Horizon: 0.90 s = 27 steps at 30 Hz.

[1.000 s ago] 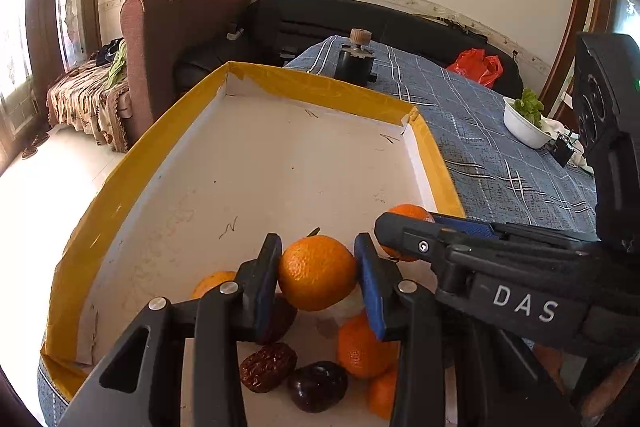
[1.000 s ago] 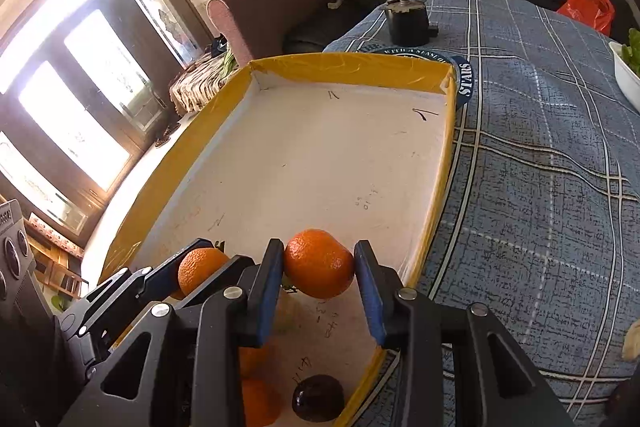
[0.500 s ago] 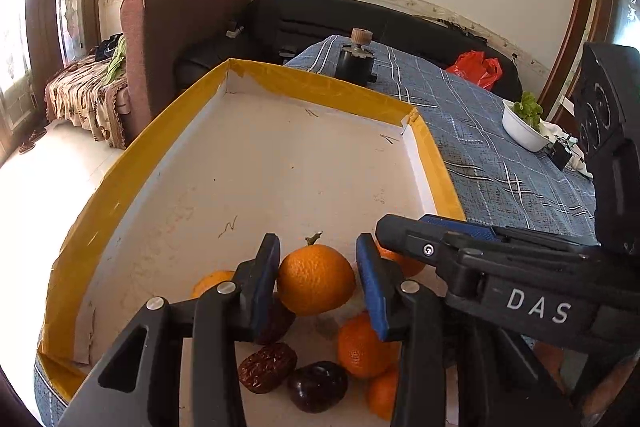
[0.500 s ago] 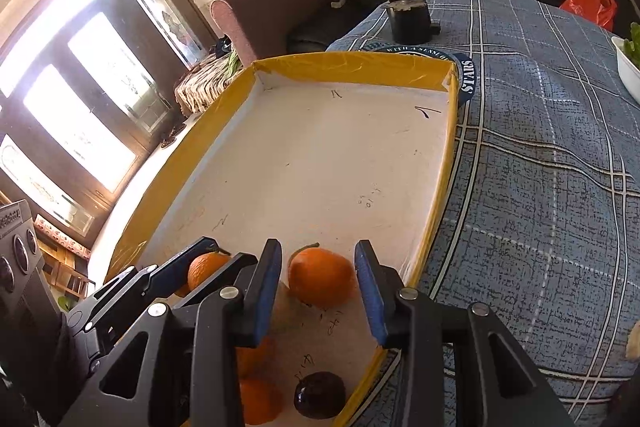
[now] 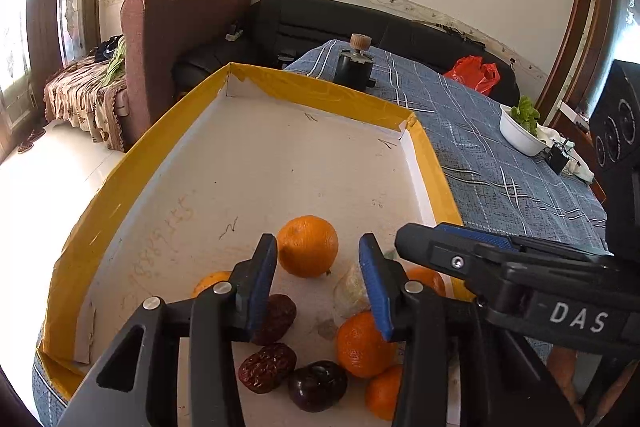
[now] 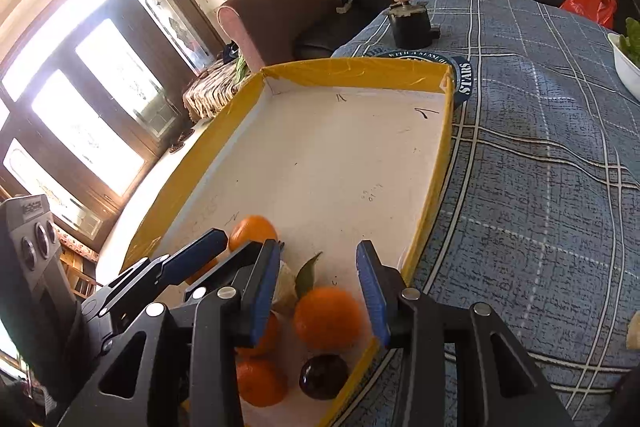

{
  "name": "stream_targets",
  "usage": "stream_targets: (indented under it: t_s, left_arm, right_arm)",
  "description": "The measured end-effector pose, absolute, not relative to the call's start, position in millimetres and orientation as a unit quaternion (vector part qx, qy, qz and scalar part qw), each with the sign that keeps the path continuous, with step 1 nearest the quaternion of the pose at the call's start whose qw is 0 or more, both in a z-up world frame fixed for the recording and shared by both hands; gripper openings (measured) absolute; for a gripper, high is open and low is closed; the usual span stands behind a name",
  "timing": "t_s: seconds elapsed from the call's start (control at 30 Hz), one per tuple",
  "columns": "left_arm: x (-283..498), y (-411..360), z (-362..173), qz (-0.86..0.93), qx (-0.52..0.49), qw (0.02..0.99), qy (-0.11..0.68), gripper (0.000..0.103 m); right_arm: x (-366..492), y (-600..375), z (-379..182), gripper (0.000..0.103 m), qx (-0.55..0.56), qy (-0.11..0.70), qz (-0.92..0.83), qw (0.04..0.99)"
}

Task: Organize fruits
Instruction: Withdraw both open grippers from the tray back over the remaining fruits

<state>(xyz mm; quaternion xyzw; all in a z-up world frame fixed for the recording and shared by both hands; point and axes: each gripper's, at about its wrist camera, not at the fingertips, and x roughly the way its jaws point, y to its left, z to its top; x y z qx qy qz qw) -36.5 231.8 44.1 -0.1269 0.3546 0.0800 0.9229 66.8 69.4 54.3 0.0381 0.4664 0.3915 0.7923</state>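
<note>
A white tray with a yellow rim (image 5: 352, 95) (image 6: 360, 73) lies on the blue checked tablecloth. Several oranges, red dates (image 5: 267, 367) and a dark plum (image 5: 318, 385) (image 6: 323, 375) lie at its near end. My left gripper (image 5: 316, 279) is open above the tray floor, with one orange (image 5: 307, 246) resting just past its fingertips. My right gripper (image 6: 318, 285) is open, with another orange (image 6: 329, 319) lying on the tray between and below its fingers, a green leaf (image 6: 306, 275) beside it. The right gripper's body crosses the left wrist view (image 5: 500, 267).
A black jar with a wooden knob (image 5: 355, 65) (image 6: 410, 17) stands beyond the tray. A white bowl of greens (image 5: 520, 131) and a red bag (image 5: 474, 73) sit on the table to the right. A maroon armchair (image 5: 180, 39) and black sofa stand behind.
Both grippers have opened and let go of their oranges, which now rest on the tray floor. Both grippers have pulled back slightly.
</note>
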Motion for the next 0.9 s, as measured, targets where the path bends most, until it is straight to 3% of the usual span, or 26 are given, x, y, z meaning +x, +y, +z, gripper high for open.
stream_targets:
  t_s: [0.4,0.57,0.9]
  left_arm:
    - [-40.2,233.5,44.9,0.09,-0.131,0.925,0.346,0.048]
    - [-41.2,231.5,46.0,0.092,-0.124,0.927,0.342,0.058]
    - [-42.4,218.8,51.4,0.095,-0.099,0.923,0.359,0.059]
  right_arm:
    - [50.4,27.0,69.4,0.044,0.061,0.449,0.387,0.803]
    - [44.4,1.2,72.5,0.044,0.07,0.445,0.376,0.81]
    - [45.7,-55.0,74.1,0.044,0.095,0.443,0.352,0.819]
